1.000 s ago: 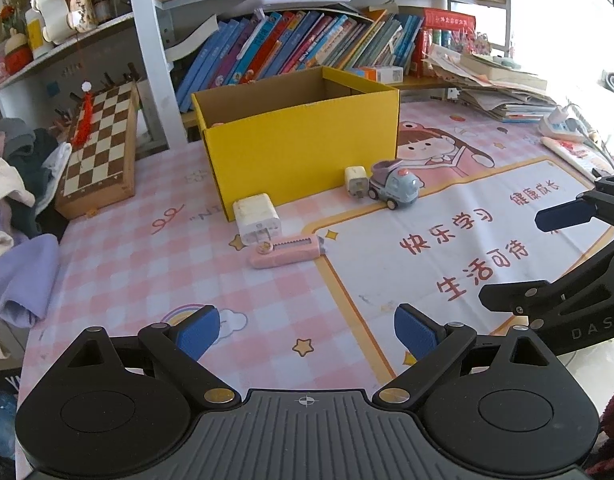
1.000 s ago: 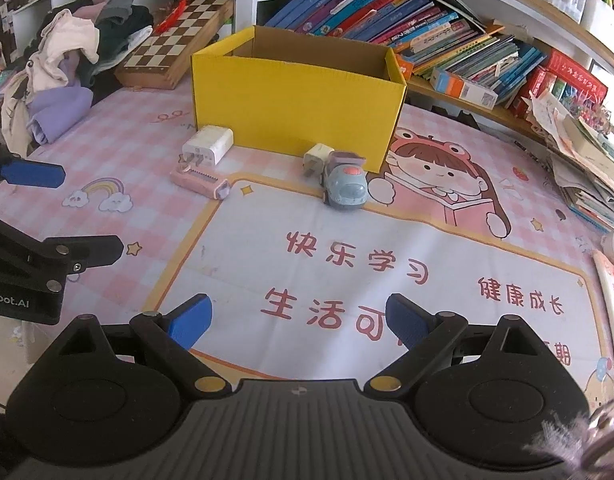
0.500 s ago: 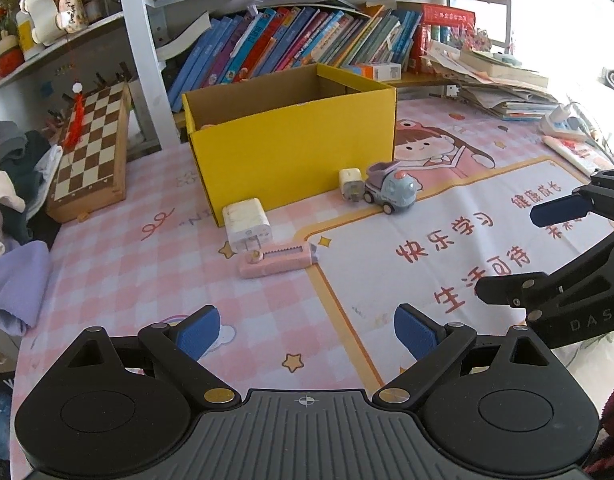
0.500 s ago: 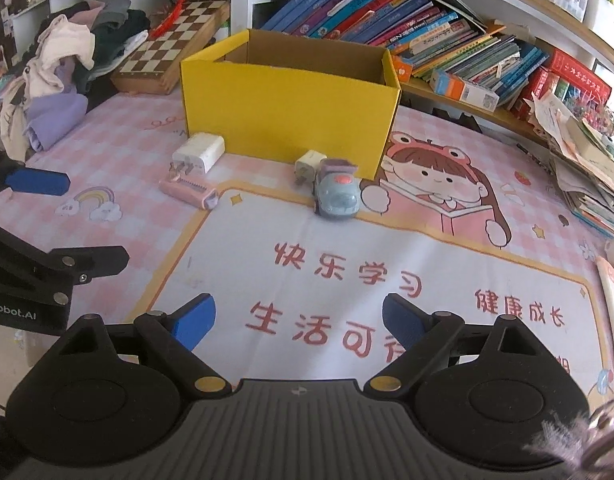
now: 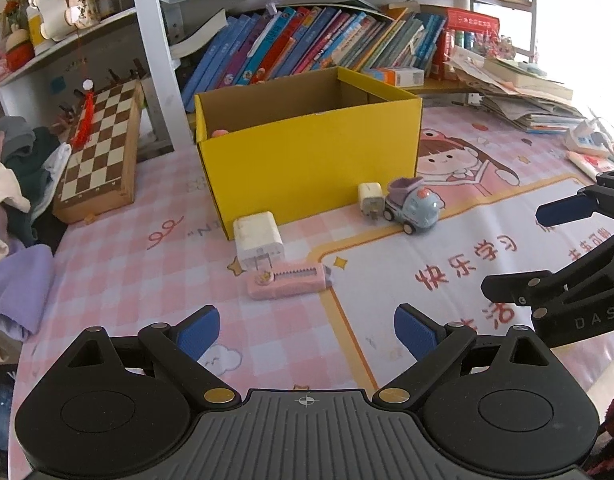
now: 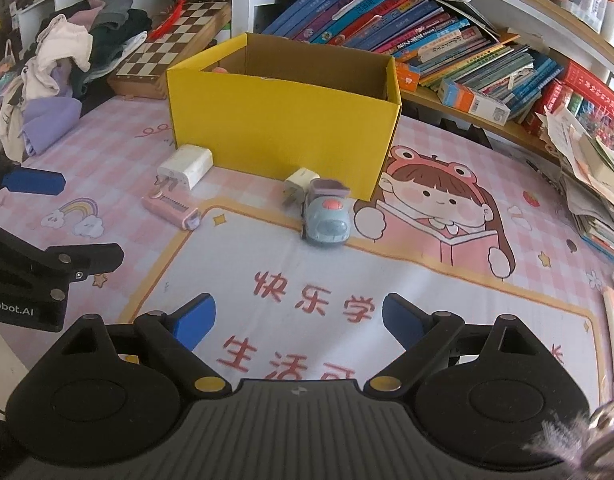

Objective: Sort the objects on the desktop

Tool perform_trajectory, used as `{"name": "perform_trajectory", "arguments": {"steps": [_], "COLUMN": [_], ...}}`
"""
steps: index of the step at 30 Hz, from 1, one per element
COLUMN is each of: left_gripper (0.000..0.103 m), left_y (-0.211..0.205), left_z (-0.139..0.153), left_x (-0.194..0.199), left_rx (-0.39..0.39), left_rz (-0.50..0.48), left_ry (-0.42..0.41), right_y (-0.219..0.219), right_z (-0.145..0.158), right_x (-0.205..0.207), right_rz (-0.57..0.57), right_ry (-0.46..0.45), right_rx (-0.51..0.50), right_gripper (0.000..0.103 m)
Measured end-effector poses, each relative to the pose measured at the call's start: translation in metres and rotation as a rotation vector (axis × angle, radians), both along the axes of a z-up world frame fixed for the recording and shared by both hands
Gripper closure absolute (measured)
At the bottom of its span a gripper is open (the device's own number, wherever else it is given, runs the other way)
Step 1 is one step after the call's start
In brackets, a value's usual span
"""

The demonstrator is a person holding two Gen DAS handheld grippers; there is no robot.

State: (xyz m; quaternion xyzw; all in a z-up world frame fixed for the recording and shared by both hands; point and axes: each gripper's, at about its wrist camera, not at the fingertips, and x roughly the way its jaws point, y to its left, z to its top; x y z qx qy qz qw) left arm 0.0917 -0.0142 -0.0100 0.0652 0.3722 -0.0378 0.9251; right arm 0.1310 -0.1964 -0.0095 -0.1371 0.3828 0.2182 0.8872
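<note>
- Left wrist view: left gripper [image 5: 305, 330] low in the frame, blue fingers [image 5: 197, 332] spread wide apart, holding nothing, hovering over the pink checked counter [image 5: 107, 264].
- Just above centre: yellow box [image 5: 307, 160], open-topped, standing on the counter.
- Touching its lower left corner: white charger [image 5: 258, 238], prongs toward the pink utility knife [image 5: 287, 285] lying just below it.
- At the box's lower right: small cream plug [image 5: 370, 198], touching the blue toy truck [image 5: 413, 210].
- At right edge: right gripper [image 5: 563, 248], fingers parted, empty.
- Right wrist view: right gripper [image 6: 297, 322] with fingers [image 6: 401, 322] wide apart; toy truck [image 6: 326, 220] at centre, above them.
- Upper left of both frames: chessboard [image 5: 101, 152], clothes pile [image 6: 71, 60].
</note>
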Motion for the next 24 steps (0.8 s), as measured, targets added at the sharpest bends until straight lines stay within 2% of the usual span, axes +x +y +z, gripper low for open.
{"name": "perform_trajectory", "arguments": {"steps": [8, 15, 20, 24], "left_gripper": [0.007, 0.007, 0.007, 0.007], "left_y": [-0.004, -0.003, -0.009, -0.009], "left_z": [0.000, 0.000, -0.006, -0.008], "left_x": [0.019, 0.039, 0.045, 0.048], "left_rx": [0.006, 0.007, 0.025, 0.037], "left_rz": [0.030, 0.080, 0.082, 0.101], "left_ry": [-0.001, 0.001, 0.031, 0.046], "right_y": [-0.002, -0.008, -0.004, 0.000], "right_z": [-0.001, -0.005, -0.011, -0.017], "right_x": [0.025, 0.048, 0.062, 0.076], "right_rz": [0.031, 0.038, 0.066, 0.076], "right_ry": [-0.004, 0.017, 0.038, 0.056], "right_rx": [-0.002, 0.011, 0.023, 0.037], "right_gripper": [0.013, 0.024, 0.026, 0.031]}}
